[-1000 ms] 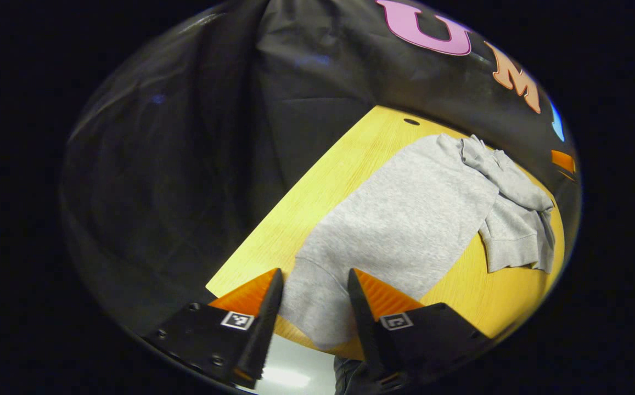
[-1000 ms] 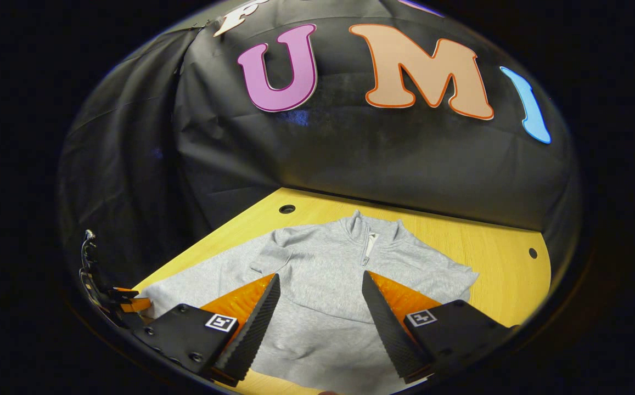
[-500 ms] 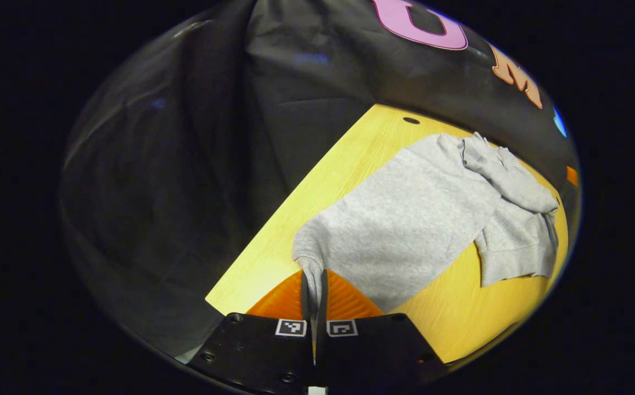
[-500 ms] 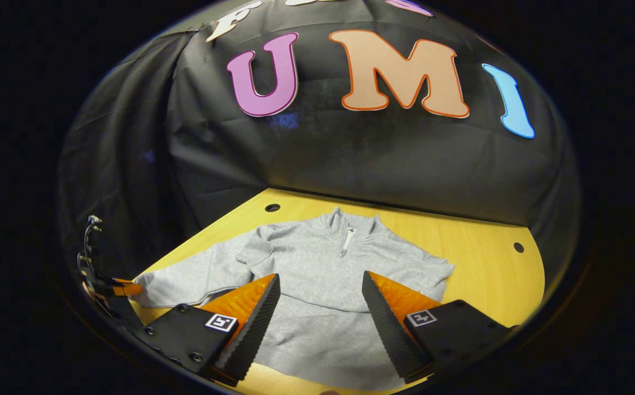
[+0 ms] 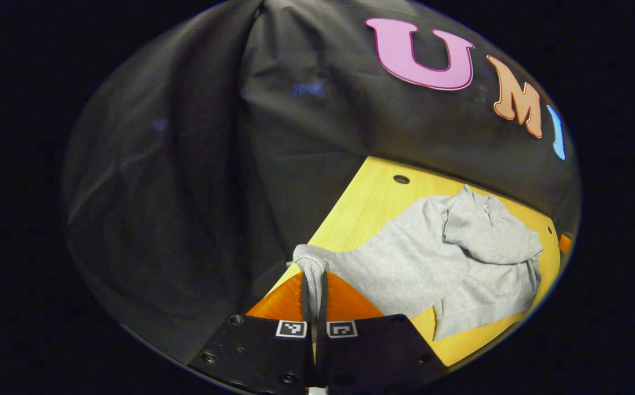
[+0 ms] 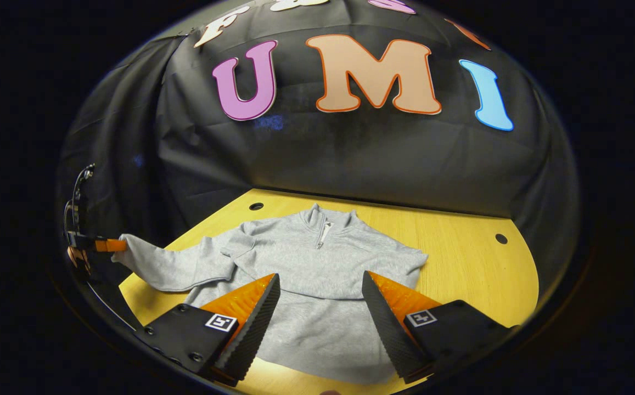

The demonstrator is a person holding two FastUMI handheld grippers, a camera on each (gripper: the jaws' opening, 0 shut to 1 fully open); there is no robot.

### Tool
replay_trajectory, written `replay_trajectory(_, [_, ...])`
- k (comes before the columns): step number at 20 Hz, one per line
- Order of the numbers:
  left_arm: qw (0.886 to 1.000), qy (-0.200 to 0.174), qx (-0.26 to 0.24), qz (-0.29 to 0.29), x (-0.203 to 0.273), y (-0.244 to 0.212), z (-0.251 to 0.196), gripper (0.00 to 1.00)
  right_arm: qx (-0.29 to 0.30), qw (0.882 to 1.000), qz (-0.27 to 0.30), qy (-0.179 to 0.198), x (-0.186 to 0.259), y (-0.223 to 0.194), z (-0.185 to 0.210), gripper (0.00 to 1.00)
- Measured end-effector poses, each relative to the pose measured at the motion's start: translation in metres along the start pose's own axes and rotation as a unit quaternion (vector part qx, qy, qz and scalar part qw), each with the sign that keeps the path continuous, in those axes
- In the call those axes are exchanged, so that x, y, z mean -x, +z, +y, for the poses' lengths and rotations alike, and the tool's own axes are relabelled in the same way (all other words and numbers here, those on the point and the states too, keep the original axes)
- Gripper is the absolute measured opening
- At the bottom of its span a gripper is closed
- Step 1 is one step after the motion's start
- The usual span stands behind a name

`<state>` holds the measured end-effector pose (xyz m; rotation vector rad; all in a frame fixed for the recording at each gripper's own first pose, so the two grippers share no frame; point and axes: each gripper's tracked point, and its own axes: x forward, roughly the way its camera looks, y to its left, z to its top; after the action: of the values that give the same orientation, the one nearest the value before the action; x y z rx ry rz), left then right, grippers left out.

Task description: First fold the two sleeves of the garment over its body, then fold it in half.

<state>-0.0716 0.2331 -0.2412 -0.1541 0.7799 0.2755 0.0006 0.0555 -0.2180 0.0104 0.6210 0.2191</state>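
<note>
A grey zip-neck sweatshirt (image 6: 317,258) lies front up on the yellow wooden table (image 6: 460,263), collar toward the back wall. My left gripper (image 5: 313,272) is shut on the cuff of one sleeve (image 5: 383,263) and holds it raised off the table. The right gripper view has that gripper (image 6: 103,245) at the far left, with the sleeve (image 6: 169,266) stretched from it to the shoulder. The other sleeve lies folded across the chest. My right gripper (image 6: 320,291) hovers open above the sweatshirt's lower body, nothing between its fingers.
The table has small round holes near its back corners (image 6: 256,206) (image 6: 501,238) (image 5: 401,179). Black cloth walls close in behind and to the left. Bare tabletop lies to the right of the sweatshirt (image 6: 476,285).
My left gripper went from open around the cuff to shut on it, then lifted it up and away from the table edge. The right gripper pulled back a little, still open.
</note>
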Motion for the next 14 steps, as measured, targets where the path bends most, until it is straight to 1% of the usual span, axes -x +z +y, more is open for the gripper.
replay_trajectory(1, [1.0,-0.004,-0.006,-0.007,0.0,0.008,-0.006,0.0,-0.004,1.0,0.001,-0.004,0.003,-0.002,-0.004,0.91])
replay_trajectory(3, [1.0,-0.019,-0.016,-0.016,-0.002,0.025,-0.021,0.0,-0.009,1.0,0.0,-0.011,0.008,-0.004,-0.011,0.91])
replay_trajectory(4, [0.999,-0.024,-0.021,-0.023,-0.004,0.034,-0.029,0.0,-0.011,1.0,-0.001,-0.015,0.012,-0.005,-0.016,0.96])
replay_trajectory(5, [0.999,-0.032,-0.026,-0.031,-0.005,0.045,-0.038,0.0,-0.013,1.0,-0.001,-0.019,0.014,-0.005,-0.02,0.96])
replay_trajectory(6, [0.998,-0.038,-0.031,-0.038,-0.006,0.053,-0.047,0.0,-0.014,1.0,-0.001,-0.024,0.017,-0.007,-0.024,0.91])
replay_trajectory(9, [0.996,-0.051,-0.044,-0.062,-0.01,0.083,-0.073,0.0,-0.021,0.999,-0.002,-0.037,0.026,-0.01,-0.039,0.91])
replay_trajectory(13, [0.991,-0.086,-0.05,-0.085,-0.015,0.119,-0.118,0.0,-0.03,0.998,-0.004,-0.061,0.041,-0.015,-0.064,0.91])
replay_trajectory(14, [0.99,-0.094,-0.055,-0.093,-0.016,0.128,-0.129,0.0,-0.034,0.997,-0.005,-0.067,0.046,-0.016,-0.07,0.96])
